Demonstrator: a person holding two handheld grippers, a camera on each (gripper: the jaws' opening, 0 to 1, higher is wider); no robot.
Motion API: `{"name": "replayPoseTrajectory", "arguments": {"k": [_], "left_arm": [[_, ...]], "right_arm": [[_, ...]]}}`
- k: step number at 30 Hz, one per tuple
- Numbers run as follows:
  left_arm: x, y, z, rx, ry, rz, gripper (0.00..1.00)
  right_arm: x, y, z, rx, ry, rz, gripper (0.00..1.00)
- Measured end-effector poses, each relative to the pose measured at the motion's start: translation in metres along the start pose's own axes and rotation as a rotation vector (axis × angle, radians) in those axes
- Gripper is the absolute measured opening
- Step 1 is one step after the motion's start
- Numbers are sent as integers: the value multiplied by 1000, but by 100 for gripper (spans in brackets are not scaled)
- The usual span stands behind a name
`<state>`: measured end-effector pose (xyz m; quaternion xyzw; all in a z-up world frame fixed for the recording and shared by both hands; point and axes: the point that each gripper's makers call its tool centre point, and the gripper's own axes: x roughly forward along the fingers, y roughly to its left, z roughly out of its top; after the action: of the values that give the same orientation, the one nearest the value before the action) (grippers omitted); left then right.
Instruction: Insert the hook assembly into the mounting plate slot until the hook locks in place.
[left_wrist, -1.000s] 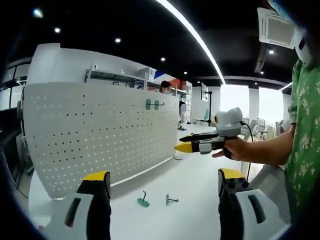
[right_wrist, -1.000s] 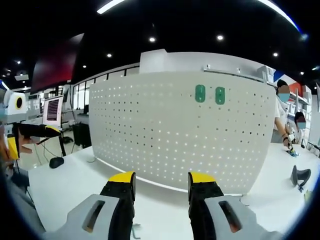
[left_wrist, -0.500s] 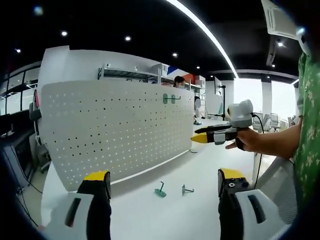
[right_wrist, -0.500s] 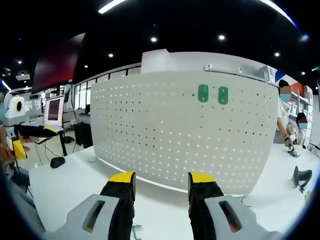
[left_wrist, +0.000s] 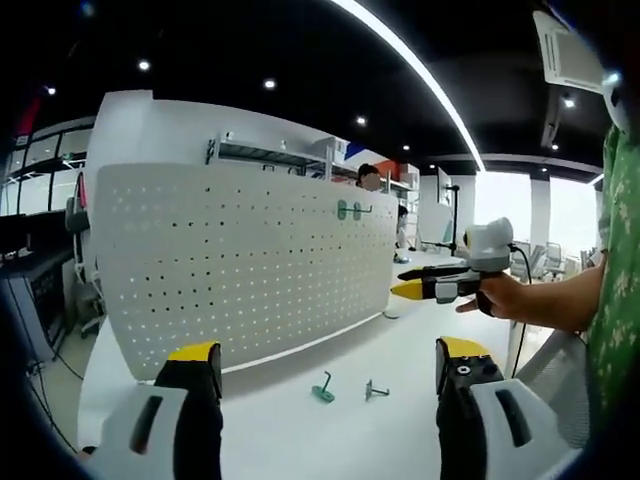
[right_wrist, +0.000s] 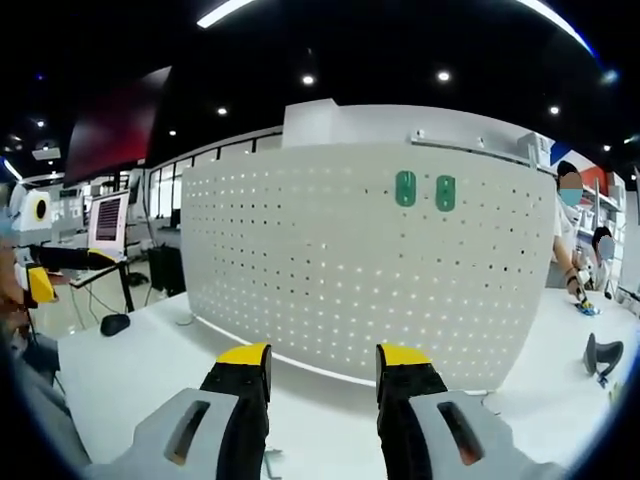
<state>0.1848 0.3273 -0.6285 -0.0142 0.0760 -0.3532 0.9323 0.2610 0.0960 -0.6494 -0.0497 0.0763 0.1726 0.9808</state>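
1 white pegboard upright on table, 2 green hooks mounted near its top, 2 loose hooks on table just in front, left gripper and right gripper both spread, empty

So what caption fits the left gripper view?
Two loose hooks lie on the white table before the pegboard.

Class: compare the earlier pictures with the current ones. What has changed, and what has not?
Only the left gripper view's camera has swung, shifting the pegboard in frame. Nothing was grasped or released. The two hooks still lie on the table, two green plates stay mounted, and both grippers stay open and empty.
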Motion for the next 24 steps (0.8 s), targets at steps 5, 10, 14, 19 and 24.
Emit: {"name": "replayPoseTrajectory", "arguments": {"k": [5, 10, 14, 19, 24], "left_arm": [[-1, 1, 0, 0, 0, 7, 91], [-2, 3, 2, -2, -5, 13, 91], [-2, 3, 3, 0, -8, 13, 91], [-1, 3, 4, 1, -9, 9, 90], [-2, 3, 6, -1, -16, 12, 91]], "right_arm": [[1, 1, 0, -1, 0, 2, 42], [1, 3, 1, -4, -1, 4, 42], [0, 1, 1, -5, -1, 2, 42], [-1, 1, 1, -4, -2, 0, 42], [-2, 1, 2, -5, -3, 0, 42]]}}
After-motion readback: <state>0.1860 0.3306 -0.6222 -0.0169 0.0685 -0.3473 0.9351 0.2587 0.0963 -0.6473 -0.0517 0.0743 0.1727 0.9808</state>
